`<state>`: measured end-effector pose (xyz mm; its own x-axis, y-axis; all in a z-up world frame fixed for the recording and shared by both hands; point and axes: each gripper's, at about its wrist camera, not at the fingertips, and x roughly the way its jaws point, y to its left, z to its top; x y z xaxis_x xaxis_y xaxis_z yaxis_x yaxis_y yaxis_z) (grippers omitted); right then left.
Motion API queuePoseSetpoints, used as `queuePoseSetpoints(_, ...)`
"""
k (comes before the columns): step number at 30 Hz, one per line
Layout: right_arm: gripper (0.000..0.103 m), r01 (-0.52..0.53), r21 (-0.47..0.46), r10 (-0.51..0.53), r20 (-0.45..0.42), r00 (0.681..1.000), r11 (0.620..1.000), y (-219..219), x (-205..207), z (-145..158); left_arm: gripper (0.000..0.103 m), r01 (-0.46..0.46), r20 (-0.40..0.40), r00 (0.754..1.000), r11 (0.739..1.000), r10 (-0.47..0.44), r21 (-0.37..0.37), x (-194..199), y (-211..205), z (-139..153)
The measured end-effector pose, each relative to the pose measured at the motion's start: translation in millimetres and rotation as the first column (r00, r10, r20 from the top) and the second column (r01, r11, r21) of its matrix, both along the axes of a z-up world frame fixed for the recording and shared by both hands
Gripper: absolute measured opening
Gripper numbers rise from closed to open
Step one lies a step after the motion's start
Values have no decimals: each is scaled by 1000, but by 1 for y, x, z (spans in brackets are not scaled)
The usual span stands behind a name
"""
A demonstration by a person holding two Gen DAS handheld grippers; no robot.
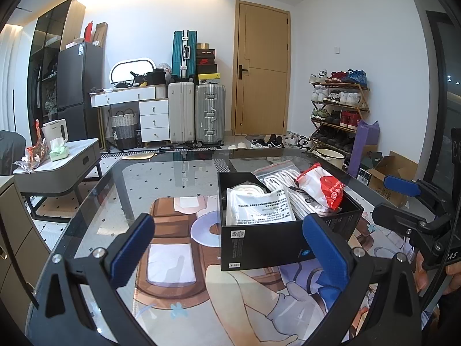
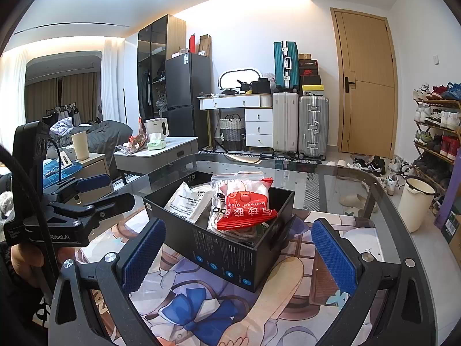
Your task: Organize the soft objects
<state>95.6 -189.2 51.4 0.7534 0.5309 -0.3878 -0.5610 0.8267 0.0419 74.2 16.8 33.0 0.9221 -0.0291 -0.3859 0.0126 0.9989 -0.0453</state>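
Soft goods are sitting packed into an open black cardboard box (image 2: 230, 256) on a glass-topped table (image 1: 161, 184), and by the look of it the sorting is nearing its end: no loose soft item is showing on the glass in either wrist view, so what may be left is tidying or closing up. Inside the box, a clear bag with a printed white label (image 1: 259, 207) is lying toward 9 o'clock, partly covering a cream roll (image 1: 247, 189). A zip bag of white rope-like cord (image 1: 281, 177) is leaning at 12 o'clock, and a red-and-white packet marked "balloon glue" (image 2: 248, 201) is riding on top toward 3 o'clock, poking above the rim.

The left gripper (image 1: 227, 243) is hovering at the box's near side, its blue pads spread wide and gripping nothing; its right pad is overlapping the box's near corner in view, though contact cannot be judged. The right gripper (image 2: 239, 253) is likewise standing spread and empty, framing the box from the other side. An illustrated mat (image 2: 201, 302) is showing beneath the glass. Beyond, at 12 o'clock, suitcases (image 1: 196, 112) are standing against the wall.
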Motion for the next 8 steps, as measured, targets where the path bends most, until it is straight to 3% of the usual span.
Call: queuePoseSetpoints(8, 103, -1, 0, 1, -2, 1000, 1000, -1, 0, -1, 103, -2, 4, 1000, 1000, 2, -2, -2, -1, 0)
